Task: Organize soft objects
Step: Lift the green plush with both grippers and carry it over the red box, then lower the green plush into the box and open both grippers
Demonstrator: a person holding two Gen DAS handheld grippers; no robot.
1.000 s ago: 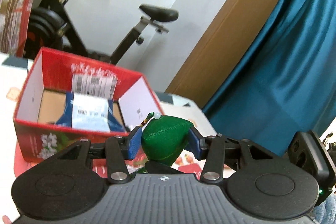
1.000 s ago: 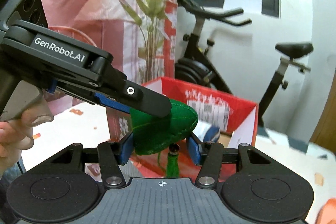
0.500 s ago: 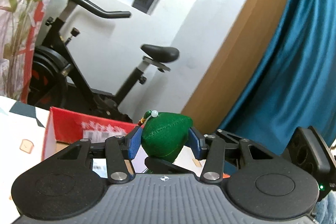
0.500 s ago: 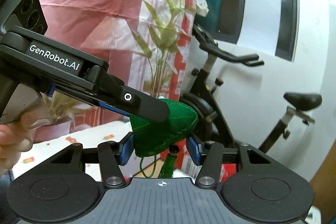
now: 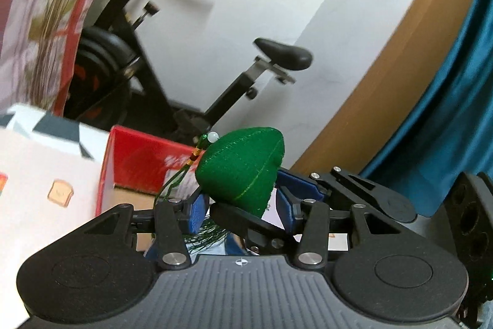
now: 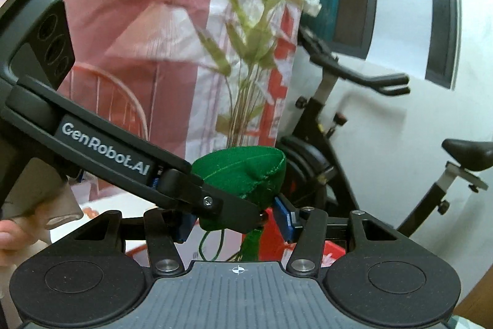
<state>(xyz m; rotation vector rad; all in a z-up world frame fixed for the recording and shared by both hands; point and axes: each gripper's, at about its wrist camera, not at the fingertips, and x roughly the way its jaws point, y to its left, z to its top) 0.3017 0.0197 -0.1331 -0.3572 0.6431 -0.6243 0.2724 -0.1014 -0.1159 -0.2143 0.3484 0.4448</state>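
Left wrist view: one red cardboard box (image 5: 144, 162) stands open on the white printed tablecloth (image 5: 40, 174), behind and below the grippers. Its brown floor shows at the near left corner and a white label on the inner far wall; the rest of its contents are hidden behind the fingers. One green stuffed sachet (image 5: 243, 167), with a white bead (image 5: 212, 137) and a green cord at its top, is in the air in front of the box's near right part. The left gripper (image 5: 243, 205) is about half open, its two blue pads pressing the sachet's sides. The right gripper (image 5: 308, 205) reaches in from the right, one finger under the sachet and one behind it. One exercise bike (image 5: 191, 67) stands beyond.

Right wrist view: the right gripper (image 6: 235, 218) is also about half open and clamped on the same sachet (image 6: 243, 171), whose green tassel (image 6: 251, 245) hangs below. The left gripper (image 6: 215, 199) crosses from the left, gripping the sachet too. A strip of the red box (image 6: 271, 239) shows under the fingers; its inside cannot be seen. One hand (image 6: 18, 233) holds the left gripper's handle.
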